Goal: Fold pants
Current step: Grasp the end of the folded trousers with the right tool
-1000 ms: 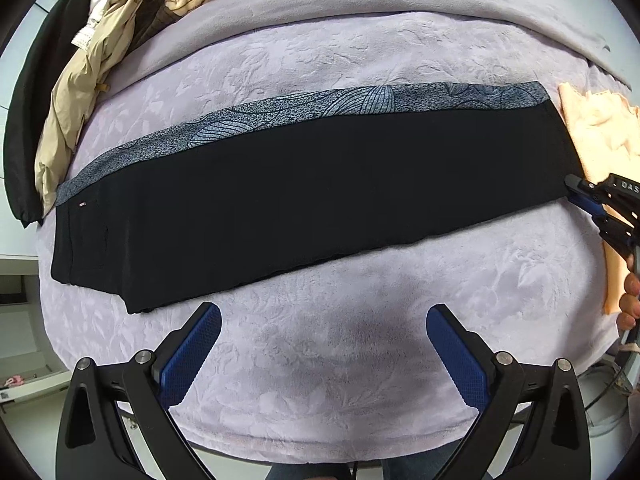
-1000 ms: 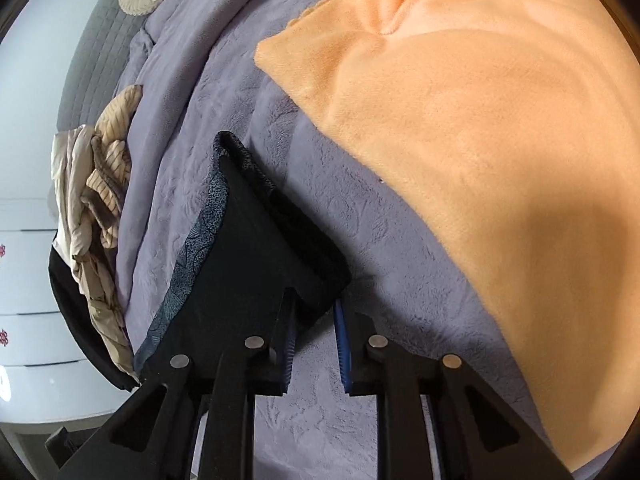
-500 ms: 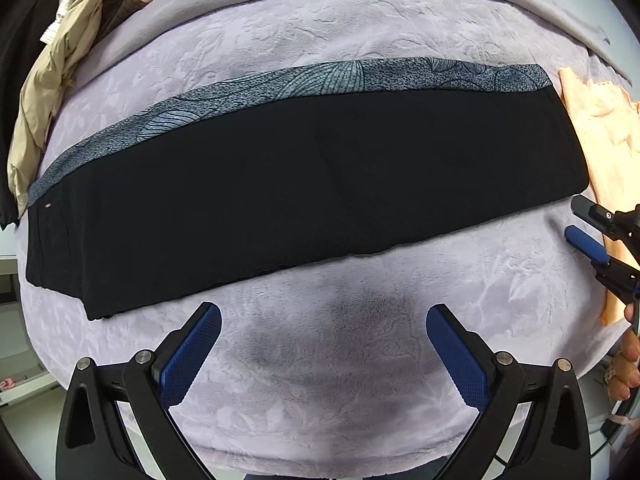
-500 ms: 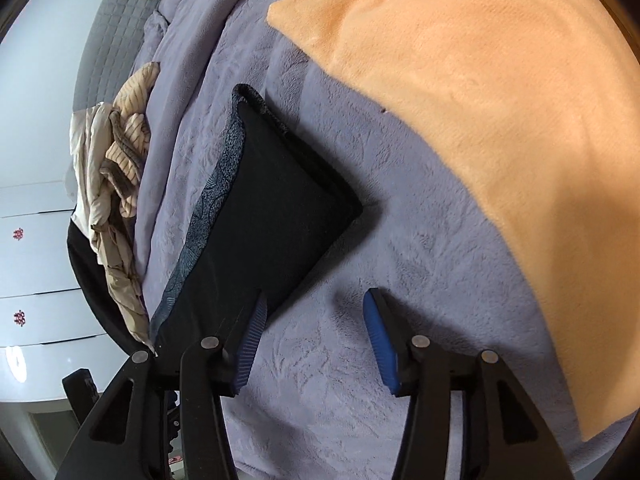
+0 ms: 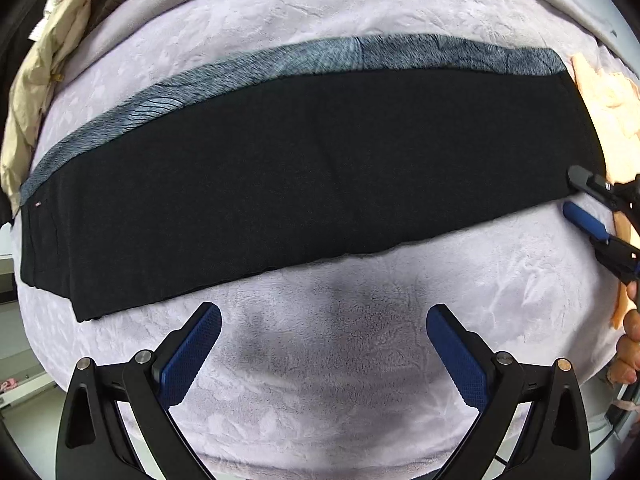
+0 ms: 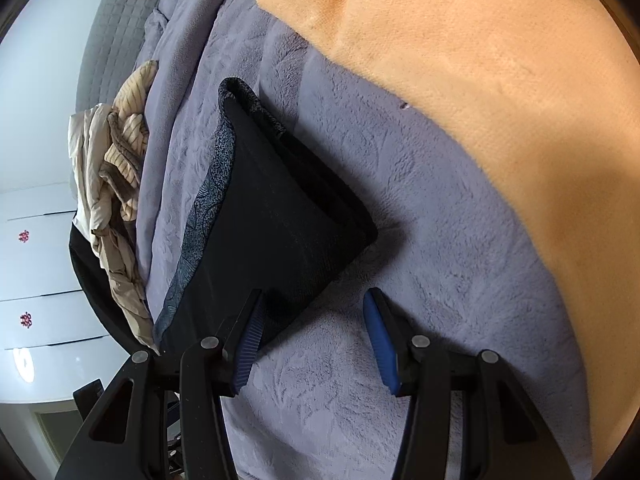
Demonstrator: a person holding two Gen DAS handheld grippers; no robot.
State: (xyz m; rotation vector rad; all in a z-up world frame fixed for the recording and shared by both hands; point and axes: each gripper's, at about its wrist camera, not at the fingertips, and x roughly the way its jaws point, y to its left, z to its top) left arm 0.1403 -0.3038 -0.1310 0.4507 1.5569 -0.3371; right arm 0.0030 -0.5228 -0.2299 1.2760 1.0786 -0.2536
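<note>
Folded black pants [image 5: 304, 176] flat on lavender blanket [image 5: 320, 360] (both grippers, left gripper [image 5: 324, 344] and right gripper [image 6: 312, 332], wide, empty).

A: Left wrist cam looks straight down on the bed [image 5: 320, 360], close in, its own fingers [image 5: 192, 354] low in frame. The pants [image 5: 312, 168] span the view side to side.

B: Right wrist cam?

A: Tilted down at a slant from the pants [image 6: 272, 224] end, looking along their length, just as close.

B: Overlap?

A: That pants end and the orange blanket [image 6: 480, 80]. The right gripper [image 5: 572, 196] shows at the left cam's right edge.
</note>
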